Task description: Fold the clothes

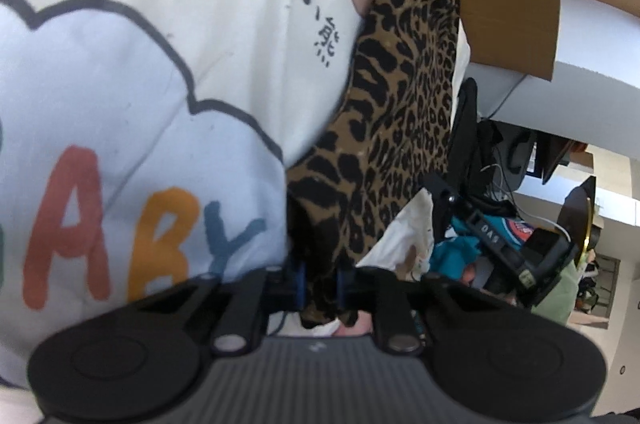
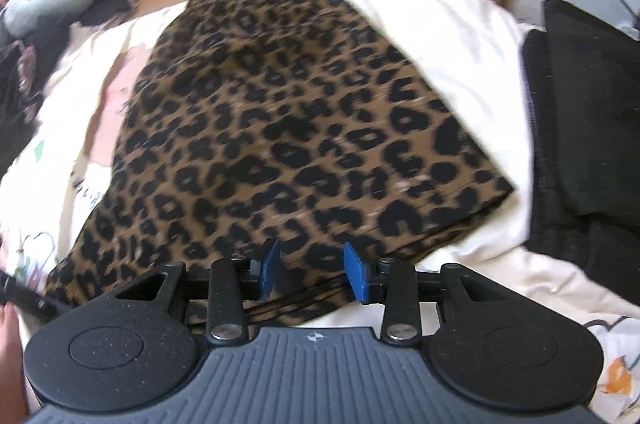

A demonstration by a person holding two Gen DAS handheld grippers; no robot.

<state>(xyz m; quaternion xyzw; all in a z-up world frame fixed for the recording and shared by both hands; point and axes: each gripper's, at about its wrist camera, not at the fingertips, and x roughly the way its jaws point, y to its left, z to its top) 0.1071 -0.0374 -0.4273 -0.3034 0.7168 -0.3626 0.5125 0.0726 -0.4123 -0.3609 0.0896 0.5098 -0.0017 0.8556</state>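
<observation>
The left gripper (image 1: 322, 290) is pinching the leopard-print garment (image 1: 400, 103) at 6 o'clock. The right gripper (image 2: 316, 274), half open, is holding nothing; it is best closing on the garment's near edge at 6 o'clock.

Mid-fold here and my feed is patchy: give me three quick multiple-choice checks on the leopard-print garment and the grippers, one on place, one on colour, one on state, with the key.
1. What does the leopard-print garment lie on?
A. a cream printed sheet
B. a bare wooden floor
C. a green towel

2. What colour are the pads on the right gripper?
A. red
B. blue
C. yellow

3. How does the left gripper stand?
A. wide open over nothing
B. shut on the leopard-print garment
C. shut on a cardboard flap

Key:
1 A, the right wrist view shows cream printed sheet on both sides of the garment.
2 B, both pads show blue against the black linkage.
3 B, the left wrist view shows the leopard fabric pinched between the near-closed pads.
</observation>
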